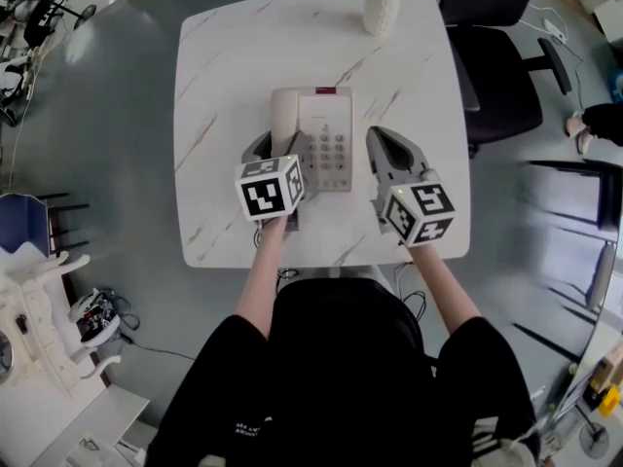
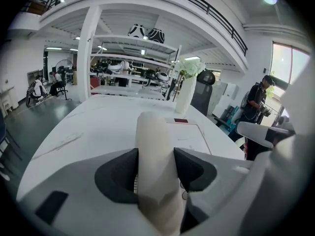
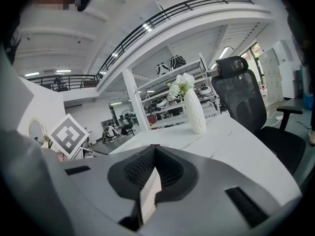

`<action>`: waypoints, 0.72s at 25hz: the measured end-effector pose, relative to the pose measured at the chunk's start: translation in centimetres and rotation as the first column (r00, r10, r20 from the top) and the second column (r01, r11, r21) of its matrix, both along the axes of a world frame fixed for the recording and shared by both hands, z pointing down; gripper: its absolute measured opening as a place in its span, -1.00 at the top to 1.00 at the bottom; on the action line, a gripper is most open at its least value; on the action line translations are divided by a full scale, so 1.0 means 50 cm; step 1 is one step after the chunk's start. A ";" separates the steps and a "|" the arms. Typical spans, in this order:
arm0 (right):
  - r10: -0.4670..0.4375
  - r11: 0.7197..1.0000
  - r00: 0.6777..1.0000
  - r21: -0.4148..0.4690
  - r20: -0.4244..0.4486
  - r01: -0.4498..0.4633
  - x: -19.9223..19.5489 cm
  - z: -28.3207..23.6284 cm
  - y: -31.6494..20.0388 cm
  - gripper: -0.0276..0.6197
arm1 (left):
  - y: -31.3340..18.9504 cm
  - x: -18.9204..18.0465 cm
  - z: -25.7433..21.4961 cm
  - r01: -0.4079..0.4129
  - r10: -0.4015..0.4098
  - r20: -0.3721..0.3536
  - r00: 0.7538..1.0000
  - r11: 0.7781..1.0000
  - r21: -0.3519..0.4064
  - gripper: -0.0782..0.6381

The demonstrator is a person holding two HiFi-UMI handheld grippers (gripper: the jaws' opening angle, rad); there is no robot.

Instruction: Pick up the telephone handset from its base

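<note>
A cream telephone base (image 1: 327, 142) with a keypad sits mid-table. Its handset (image 1: 283, 113) lies along the base's left side. My left gripper (image 1: 280, 146) straddles the near end of the handset. In the left gripper view the dark pads (image 2: 122, 173) rest against both sides of the handset (image 2: 153, 136), and the left gripper (image 2: 155, 167) is shut on it. The base (image 2: 189, 139) shows just right of it. My right gripper (image 1: 382, 140) hovers to the right of the base with nothing in it. In the right gripper view the right gripper (image 3: 155, 152) has its jaws together.
The white marble table (image 1: 224, 86) carries a white vase of flowers (image 1: 382, 8) at its far edge. A black office chair (image 1: 496, 76) stands beyond the right corner. A person stands in the background (image 2: 258, 102).
</note>
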State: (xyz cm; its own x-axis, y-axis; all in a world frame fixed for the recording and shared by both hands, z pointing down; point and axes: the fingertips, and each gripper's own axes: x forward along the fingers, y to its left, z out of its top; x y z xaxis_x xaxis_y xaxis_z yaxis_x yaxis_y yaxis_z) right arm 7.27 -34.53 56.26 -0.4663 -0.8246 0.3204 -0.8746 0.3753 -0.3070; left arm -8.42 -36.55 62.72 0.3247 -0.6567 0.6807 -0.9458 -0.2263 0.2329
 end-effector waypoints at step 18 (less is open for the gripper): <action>0.005 1.000 1.000 0.031 -0.016 -0.005 0.008 -0.049 0.006 0.94 | 0.017 -0.012 -0.070 0.044 -0.031 -0.155 0.987 0.996 0.082 0.20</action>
State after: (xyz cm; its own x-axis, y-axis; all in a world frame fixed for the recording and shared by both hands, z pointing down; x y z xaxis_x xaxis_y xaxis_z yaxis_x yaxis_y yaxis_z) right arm 7.67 -34.25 53.81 -0.4568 -0.8366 0.3023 -0.8814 0.3798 -0.2808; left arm -9.03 -35.71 59.22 0.3950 -0.7233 0.5664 -0.9086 -0.2166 0.3572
